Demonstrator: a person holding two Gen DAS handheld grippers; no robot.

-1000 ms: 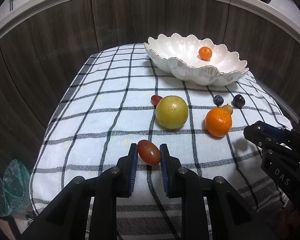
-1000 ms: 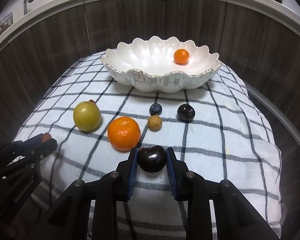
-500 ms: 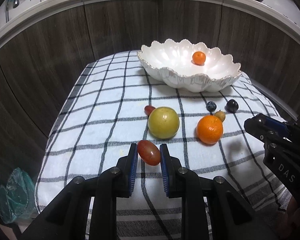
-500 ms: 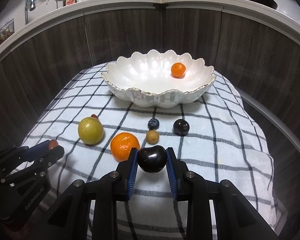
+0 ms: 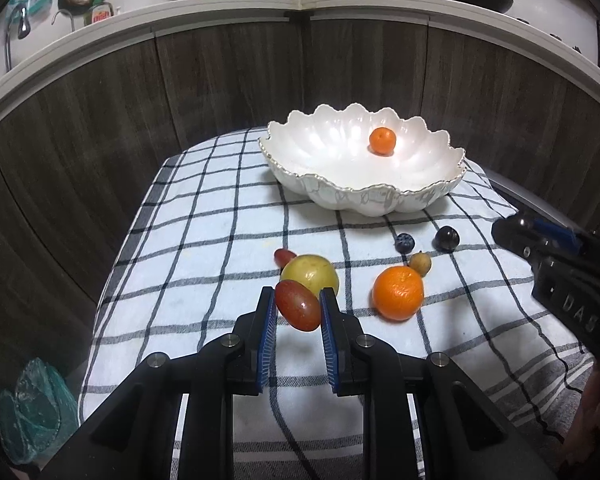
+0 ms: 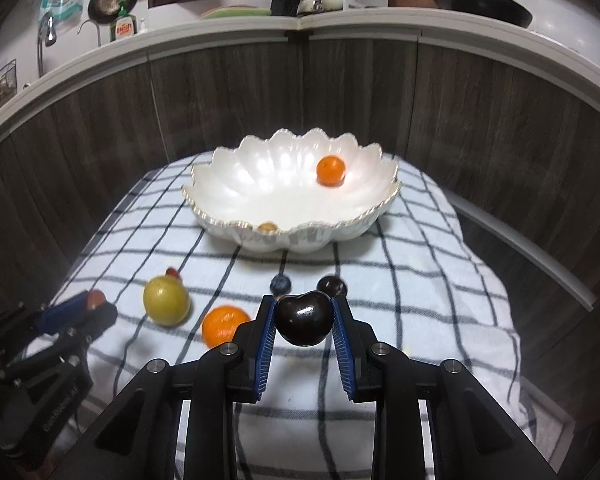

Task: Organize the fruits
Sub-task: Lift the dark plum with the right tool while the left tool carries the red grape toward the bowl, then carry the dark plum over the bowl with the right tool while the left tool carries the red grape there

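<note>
1. The left gripper (image 5: 298, 310) is clamped on a red grape (image 5: 298, 311), its blue pads pressing both sides; the jaws stand nearly shut because the fruit is so narrow. It hangs clear of the cloth (image 5: 204, 280), with its shadow on the checks below.
2. The right gripper (image 6: 304, 322) is closed on a dark plum (image 6: 304, 318), jaws a little wider to take its rounder body. It too is clear of the cloth.
3. Both point forward and down toward the bowl (image 5: 364, 200). My reading: each hand carries one fruit so that two go in on one trip.
4. The bowl sits at the far end of the cloth, well apart from both held fruits. It holds a small orange (image 5: 383, 141); in the right view a small tan fruit (image 6: 267, 227) peeps over its near rim.
5. On the cloth between grippers and bowl lie an apple (image 5: 314, 274), another grape (image 5: 284, 256) touching its far side, a large orange (image 5: 398, 294), a tan fruit (image 5: 420, 263), a blueberry (image 5: 405, 242) and a dark fruit (image 5: 446, 238).
6. The held grape is oval, glossy and reddish-purple, lying slantwise between the pads. The plum is near black, shiny and heart-shaped, its cleft on top.
7. Both skins look smooth and could slip under a loose grip.
</note>
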